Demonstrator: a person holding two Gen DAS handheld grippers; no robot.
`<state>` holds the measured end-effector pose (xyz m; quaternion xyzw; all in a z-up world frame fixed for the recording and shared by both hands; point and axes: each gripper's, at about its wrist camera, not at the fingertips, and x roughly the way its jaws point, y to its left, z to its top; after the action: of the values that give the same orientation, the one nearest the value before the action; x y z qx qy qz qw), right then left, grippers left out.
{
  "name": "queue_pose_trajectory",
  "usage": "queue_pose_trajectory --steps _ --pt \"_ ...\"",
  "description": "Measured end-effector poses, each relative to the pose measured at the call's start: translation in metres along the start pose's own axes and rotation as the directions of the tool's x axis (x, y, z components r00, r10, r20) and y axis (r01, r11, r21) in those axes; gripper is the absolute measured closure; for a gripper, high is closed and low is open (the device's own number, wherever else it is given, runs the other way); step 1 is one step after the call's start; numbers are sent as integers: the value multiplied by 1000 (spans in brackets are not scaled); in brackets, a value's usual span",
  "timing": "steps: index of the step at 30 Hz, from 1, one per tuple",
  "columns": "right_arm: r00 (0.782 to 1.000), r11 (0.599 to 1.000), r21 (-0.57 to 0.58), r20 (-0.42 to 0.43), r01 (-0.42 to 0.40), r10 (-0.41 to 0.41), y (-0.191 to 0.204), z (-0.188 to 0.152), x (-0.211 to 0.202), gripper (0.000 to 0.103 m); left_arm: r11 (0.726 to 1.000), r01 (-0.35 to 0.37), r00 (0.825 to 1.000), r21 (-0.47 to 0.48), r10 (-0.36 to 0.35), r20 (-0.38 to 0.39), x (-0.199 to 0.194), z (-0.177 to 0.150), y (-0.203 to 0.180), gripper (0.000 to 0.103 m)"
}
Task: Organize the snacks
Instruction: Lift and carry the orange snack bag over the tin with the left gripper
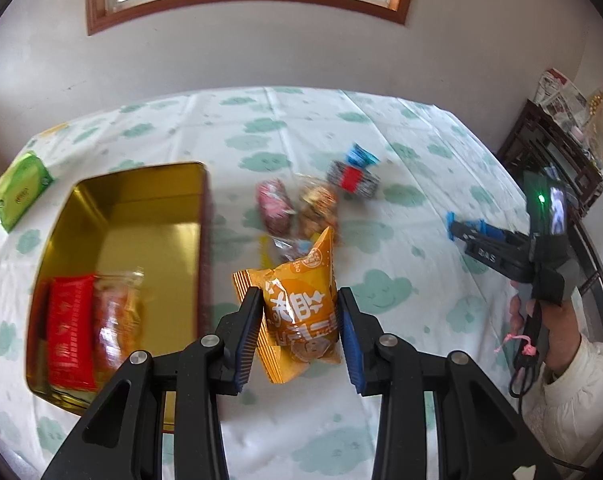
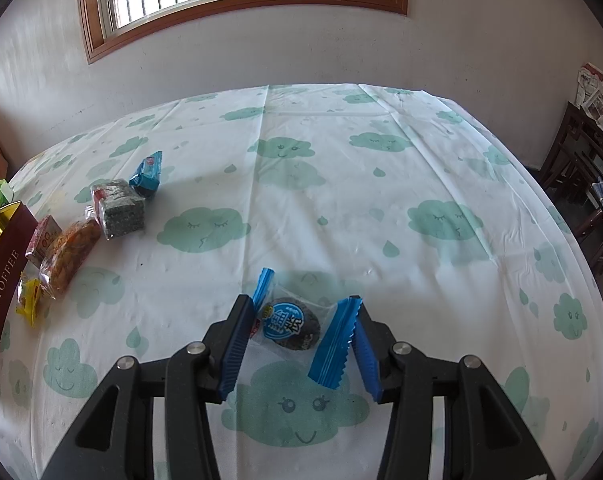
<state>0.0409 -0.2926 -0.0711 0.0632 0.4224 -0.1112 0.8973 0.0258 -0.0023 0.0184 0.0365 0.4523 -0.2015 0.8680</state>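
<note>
While one tabletop (image 1: 381, 128) fills both views, one gold tin (image 1: 141, 216) at left centre holds two packets. Five loose snacks cluster mid-frame. One left gripper (image 1: 299, 320) clamps the orange packet (image 1: 301, 304); one right gripper (image 2: 297, 336) pinches the blue-ended packet (image 2: 291, 326) at lower centre.

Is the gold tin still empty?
No, the gold tin already holds a red packet and a clear-wrapped orange snack at its near end.
</note>
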Motion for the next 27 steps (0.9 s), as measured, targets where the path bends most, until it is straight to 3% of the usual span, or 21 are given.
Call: queue_pose_trajectory --steps 10,16,27 --pt "1000 1000 -2 0 2 -2 0 0 0 54 990 -116 992 -75 119 39 -13 21 72 69" --pt "1000 1000 -3 0 3 -3 1 0 0 54 978 -185 982 -100 187 14 -4 36 121 69" --pt "1000 1000 -6 -1 7 -7 1 0 0 54 964 -215 976 -158 208 -59 30 43 175 70"
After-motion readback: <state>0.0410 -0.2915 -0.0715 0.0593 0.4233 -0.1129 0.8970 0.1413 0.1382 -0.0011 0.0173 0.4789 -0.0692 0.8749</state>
